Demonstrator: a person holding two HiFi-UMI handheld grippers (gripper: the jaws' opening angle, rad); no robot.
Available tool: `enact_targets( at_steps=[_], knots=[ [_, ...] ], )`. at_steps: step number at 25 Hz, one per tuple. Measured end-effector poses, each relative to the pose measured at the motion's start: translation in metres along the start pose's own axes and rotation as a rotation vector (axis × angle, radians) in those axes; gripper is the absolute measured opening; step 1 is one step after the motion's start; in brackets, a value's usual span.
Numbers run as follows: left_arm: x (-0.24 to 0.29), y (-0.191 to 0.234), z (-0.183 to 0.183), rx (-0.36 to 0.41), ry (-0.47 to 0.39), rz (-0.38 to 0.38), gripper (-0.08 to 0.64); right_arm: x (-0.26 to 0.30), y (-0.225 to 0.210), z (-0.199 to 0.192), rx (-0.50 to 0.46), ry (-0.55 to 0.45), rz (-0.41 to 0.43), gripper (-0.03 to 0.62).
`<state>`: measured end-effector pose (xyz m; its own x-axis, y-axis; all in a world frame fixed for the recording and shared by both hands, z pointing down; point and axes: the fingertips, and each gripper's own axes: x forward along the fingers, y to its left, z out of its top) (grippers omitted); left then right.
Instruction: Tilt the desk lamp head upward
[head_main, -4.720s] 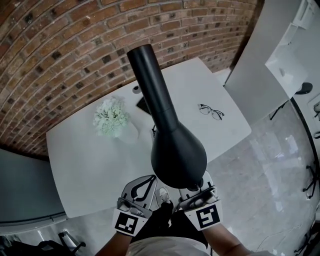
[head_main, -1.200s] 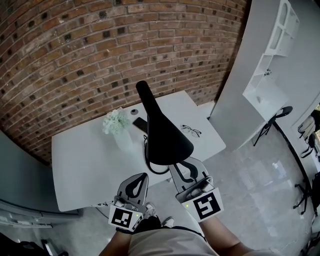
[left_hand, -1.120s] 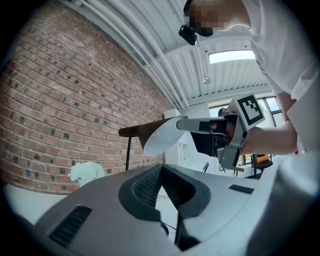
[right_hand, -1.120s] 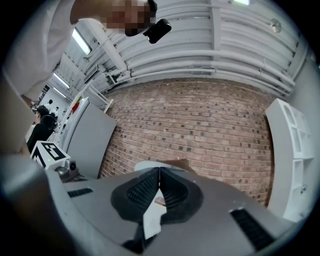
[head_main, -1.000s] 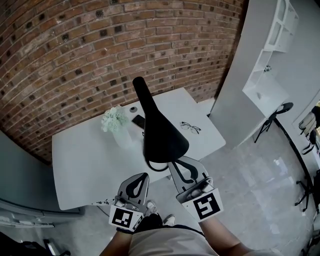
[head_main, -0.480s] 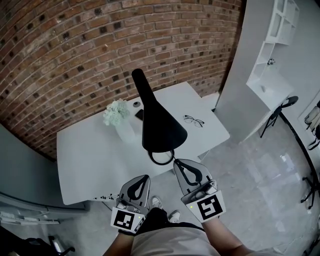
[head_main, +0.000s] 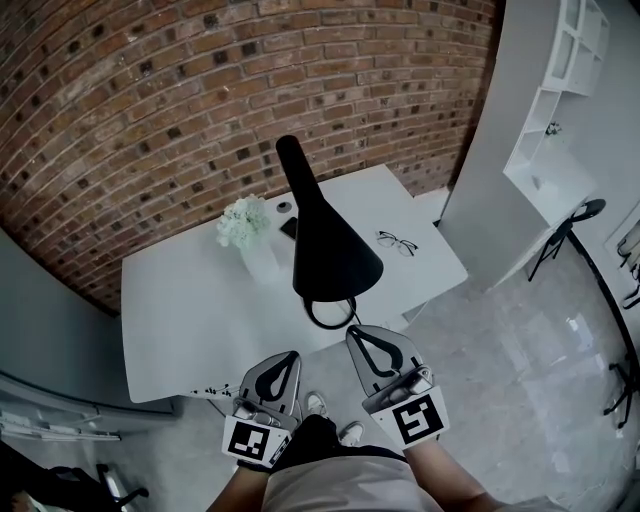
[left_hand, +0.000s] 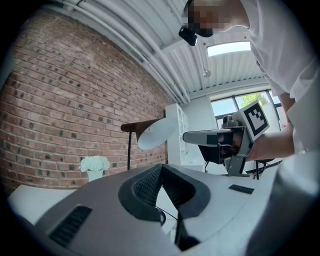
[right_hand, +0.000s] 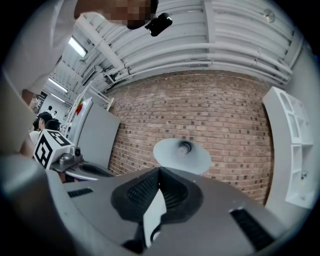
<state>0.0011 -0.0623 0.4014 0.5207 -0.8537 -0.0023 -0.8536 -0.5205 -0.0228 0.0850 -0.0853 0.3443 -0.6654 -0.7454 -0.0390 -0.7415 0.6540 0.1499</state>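
Centrally, in the head view, a black desk lamp (head_main: 322, 230) rises from a white worktop (head_main: 180, 300) that stands against a brick wall (head_main: 150, 110). Its narrow end points toward the wall and its wide cone toward the person. A dark cable (head_main: 326, 313) loops at the front edge of the worktop, just below the cone.

On the worktop, to the lamp's left, is a vase (head_main: 250, 235) of white flowers, with a dark phone (head_main: 289, 228) between it and the lamp. A pair of glasses (head_main: 397, 243) lies to the lamp's right.

The left tool (head_main: 290, 357) and the right tool (head_main: 358, 333) are held side by side close to the person's body, over the pale floor (head_main: 520, 340) in front of the worktop. Both are apart from the lamp. Each carries a marker cube (head_main: 252, 443).

From the left gripper view, that tool's jaw tips meet and nothing lies between them. Beyond them the lamp head (left_hand: 156, 133) shows from the side on a thin upright stem (left_hand: 129, 150), with its pale opening slanted downward.

From the right gripper view, that tool's tips are likewise together and empty. The lamp head's opening, with the bulb (right_hand: 185, 148) at its centre, faces the camera above them.

A white shelf unit (head_main: 575, 110) and a chair (head_main: 580, 222) stand at the far right.
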Motion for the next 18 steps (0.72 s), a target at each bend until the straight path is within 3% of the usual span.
enact_targets(
  at_steps=[18],
  knots=[
    [0.020, -0.021, 0.003, 0.024, 0.022, -0.068, 0.006, -0.008, -0.019, 0.000, 0.024, -0.015, -0.028, 0.015]
  ],
)
